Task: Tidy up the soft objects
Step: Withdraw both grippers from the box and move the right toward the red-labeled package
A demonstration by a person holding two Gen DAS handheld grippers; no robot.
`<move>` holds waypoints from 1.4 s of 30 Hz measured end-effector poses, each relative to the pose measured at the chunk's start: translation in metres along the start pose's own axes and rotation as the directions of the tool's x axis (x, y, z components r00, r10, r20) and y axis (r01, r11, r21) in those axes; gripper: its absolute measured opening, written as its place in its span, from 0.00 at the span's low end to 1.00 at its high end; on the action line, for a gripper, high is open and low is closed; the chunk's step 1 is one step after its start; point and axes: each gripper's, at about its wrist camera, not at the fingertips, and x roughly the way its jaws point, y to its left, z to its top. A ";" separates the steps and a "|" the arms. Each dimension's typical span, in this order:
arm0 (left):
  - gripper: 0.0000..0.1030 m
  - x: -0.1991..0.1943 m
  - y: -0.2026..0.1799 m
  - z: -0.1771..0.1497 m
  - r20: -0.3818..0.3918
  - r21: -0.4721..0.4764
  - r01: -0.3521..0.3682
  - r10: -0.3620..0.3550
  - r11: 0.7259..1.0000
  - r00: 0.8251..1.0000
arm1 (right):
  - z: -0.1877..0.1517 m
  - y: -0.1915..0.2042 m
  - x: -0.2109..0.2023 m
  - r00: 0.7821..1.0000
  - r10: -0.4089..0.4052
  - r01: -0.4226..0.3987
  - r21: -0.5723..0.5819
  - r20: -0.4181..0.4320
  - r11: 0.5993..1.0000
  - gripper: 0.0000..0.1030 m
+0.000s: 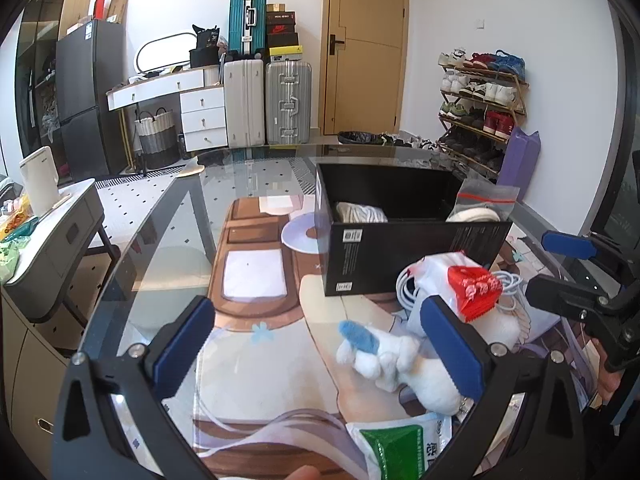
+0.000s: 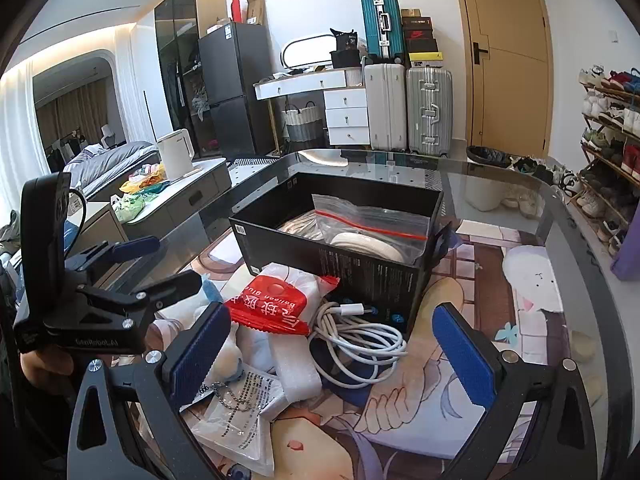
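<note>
Glass-topped table [image 1: 168,216] with printed mat: both jaws wide open and empty, left gripper [image 1: 320,344] lower centre over the white plush toy with blue ear [image 1: 396,364], black cardboard box [image 1: 400,248] beyond it upper right; pre-grasp step, next likely close on plush.

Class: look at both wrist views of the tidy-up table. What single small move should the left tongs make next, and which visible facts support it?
Probably ease the left tongs forward and slightly right until the white plush toy sits between the pads, then close. Both tongs are open and empty, the toy lies loose on the mat beside the left tongs' right pad, and the black box behind it already holds soft items.
</note>
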 end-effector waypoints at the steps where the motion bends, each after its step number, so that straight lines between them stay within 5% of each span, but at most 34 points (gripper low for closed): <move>1: 1.00 0.001 0.000 -0.001 -0.004 0.002 -0.003 0.003 1.000 1.000 | 0.000 0.000 0.001 1.000 0.001 -0.001 0.002 -0.003 1.000 0.99; 42: 1.00 0.006 0.004 -0.016 -0.059 0.039 -0.004 0.006 0.999 0.998 | 0.014 0.007 0.060 0.991 0.092 -0.086 0.061 -0.101 0.994 0.94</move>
